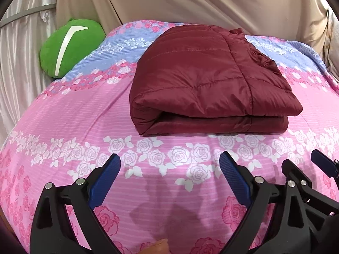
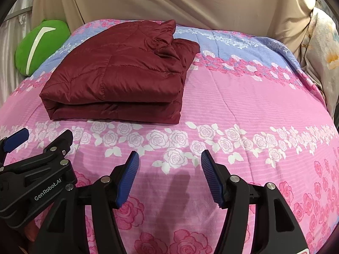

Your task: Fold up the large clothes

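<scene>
On the rose-print bedspread (image 2: pixel 243 97), a folded maroon jacket (image 2: pixel 118 74).

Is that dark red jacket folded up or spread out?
Folded. The dark red jacket lies as a compact stack on the bedspread, with doubled layers along its near edge.

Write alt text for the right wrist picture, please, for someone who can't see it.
A folded maroon jacket lies on a pink rose-print bedspread, with a green cushion at the far left. In front, the right gripper hangs open and empty above the bedspread, with the left gripper beside it at the left edge.
</scene>
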`<state>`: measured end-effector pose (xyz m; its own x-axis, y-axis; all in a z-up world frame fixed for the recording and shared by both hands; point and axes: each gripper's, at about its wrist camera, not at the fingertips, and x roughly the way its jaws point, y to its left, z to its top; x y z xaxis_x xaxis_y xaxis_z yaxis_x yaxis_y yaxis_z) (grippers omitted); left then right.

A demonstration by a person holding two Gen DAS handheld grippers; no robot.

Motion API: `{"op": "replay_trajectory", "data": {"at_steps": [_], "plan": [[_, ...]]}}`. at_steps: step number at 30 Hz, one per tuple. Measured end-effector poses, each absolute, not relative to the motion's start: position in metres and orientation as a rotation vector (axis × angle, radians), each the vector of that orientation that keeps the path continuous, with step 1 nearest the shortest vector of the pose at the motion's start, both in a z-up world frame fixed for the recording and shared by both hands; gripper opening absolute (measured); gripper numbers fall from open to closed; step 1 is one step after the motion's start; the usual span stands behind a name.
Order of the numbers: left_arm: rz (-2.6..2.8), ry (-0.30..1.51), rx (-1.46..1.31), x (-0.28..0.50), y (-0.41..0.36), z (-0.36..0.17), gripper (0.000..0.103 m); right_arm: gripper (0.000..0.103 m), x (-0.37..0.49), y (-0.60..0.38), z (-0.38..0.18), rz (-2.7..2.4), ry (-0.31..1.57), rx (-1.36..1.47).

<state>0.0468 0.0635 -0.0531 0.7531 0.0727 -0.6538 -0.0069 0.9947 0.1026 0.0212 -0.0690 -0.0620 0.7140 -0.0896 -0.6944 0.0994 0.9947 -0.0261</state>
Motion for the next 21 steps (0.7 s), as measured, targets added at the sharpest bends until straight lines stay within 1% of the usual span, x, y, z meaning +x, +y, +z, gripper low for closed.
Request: {"op": "replay_trajectory", "data": {"at_steps": [11,21], "plan": [[0.057,0.724,0.094,0.0483,0.0647,-0.0544,0.088,0.06,0.0204,-0.0646,-0.0621,-0.11,0.766,-0.005],[0.057,0.729,0.093,0.0486,0.065,-0.0557,0.088,0.06,0.0215,-0.0633,-0.0633,-0.106,0.775,0.0]]}}
